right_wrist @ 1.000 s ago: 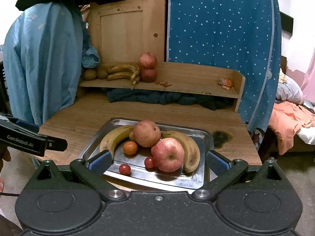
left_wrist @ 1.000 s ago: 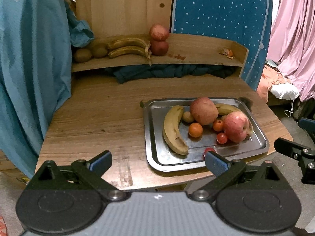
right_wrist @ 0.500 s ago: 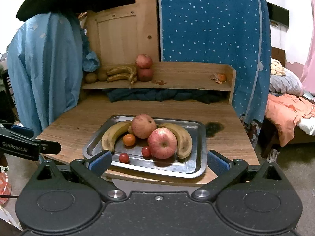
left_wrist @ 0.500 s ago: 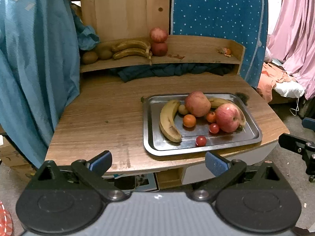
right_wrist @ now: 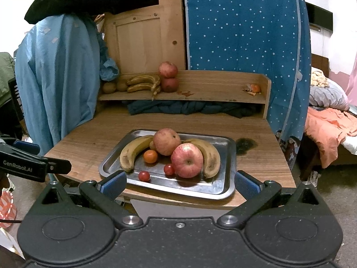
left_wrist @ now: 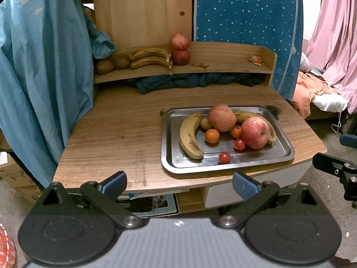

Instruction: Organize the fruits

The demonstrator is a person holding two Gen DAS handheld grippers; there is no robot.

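Note:
A steel tray (left_wrist: 167,147) (right_wrist: 223,187) on the wooden table holds two bananas (left_wrist: 188,134) (right_wrist: 131,150), two apples (left_wrist: 254,131) (right_wrist: 187,159), an orange (left_wrist: 212,135) (right_wrist: 150,156), a kiwi (left_wrist: 205,124) and small tomatoes (left_wrist: 224,157) (right_wrist: 144,175). On the back shelf (left_wrist: 223,65) (right_wrist: 212,93) lie two bananas (left_wrist: 151,58), two stacked apples (left_wrist: 180,49) and kiwis (left_wrist: 104,65). My left gripper (left_wrist: 179,184) is open, in front of the table edge. My right gripper (right_wrist: 179,183) is open too, just short of the tray, holding nothing.
A blue sheet (left_wrist: 42,78) hangs at the table's left. Dark cloth (left_wrist: 191,81) is stuffed under the shelf. Orange peel (left_wrist: 255,59) lies at the shelf's right end. A bed with orange bedding (right_wrist: 330,127) stands to the right.
Both grippers have pulled back from the table, so the tray and fruit look smaller and farther. The fruit has not moved, and both grippers stayed open.

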